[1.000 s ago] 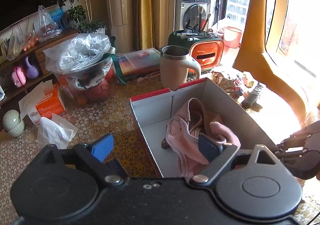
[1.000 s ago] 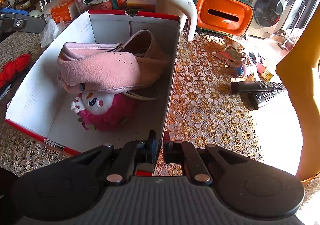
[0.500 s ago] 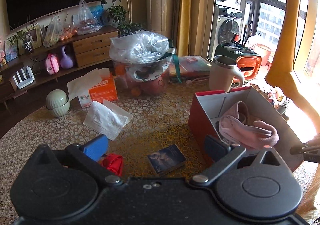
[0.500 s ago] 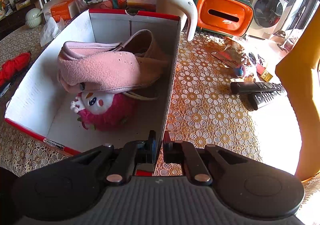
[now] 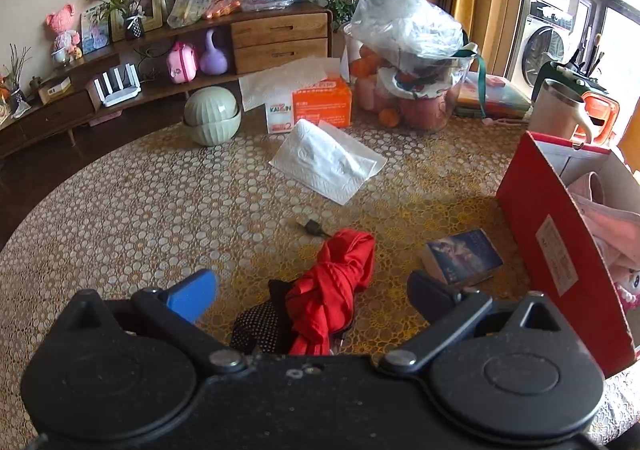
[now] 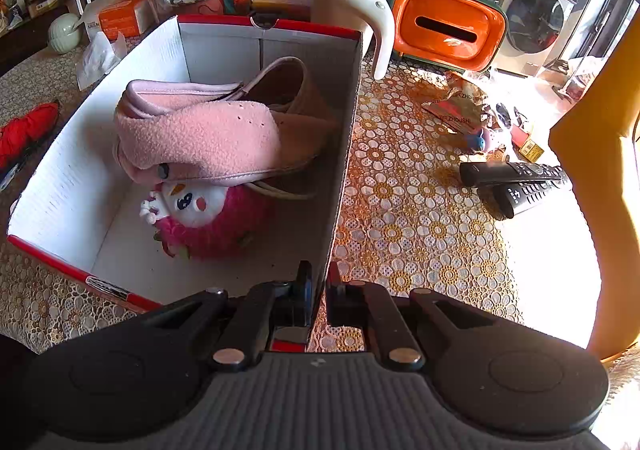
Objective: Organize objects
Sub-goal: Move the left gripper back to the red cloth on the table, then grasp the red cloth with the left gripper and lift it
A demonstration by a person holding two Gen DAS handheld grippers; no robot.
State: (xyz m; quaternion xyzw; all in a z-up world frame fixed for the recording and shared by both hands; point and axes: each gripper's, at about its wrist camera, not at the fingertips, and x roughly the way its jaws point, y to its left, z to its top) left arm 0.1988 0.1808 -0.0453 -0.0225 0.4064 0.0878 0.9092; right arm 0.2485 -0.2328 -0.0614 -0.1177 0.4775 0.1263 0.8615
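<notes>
1. The red folded umbrella is lying on the table, just left of the red box. Its long axis is running from the left gripper up and slightly right in the left wrist view, with its dark tip pointing away from the camera.
2. The left gripper is standing wide open above the umbrella, which is sitting between the fingers; the pads are not touching it.
3. The small book is lying between the umbrella and the box, its long side slanting toward the box.
4. The right gripper is pinching the near wall of the box with almost closed fingers.
5. Only the right wrist view is showing the inside of the box: pink slippers lying across it on top of a pink plush toy.
6. That view is also showing two remote controls on the right, and only one end of the umbrella.
</notes>
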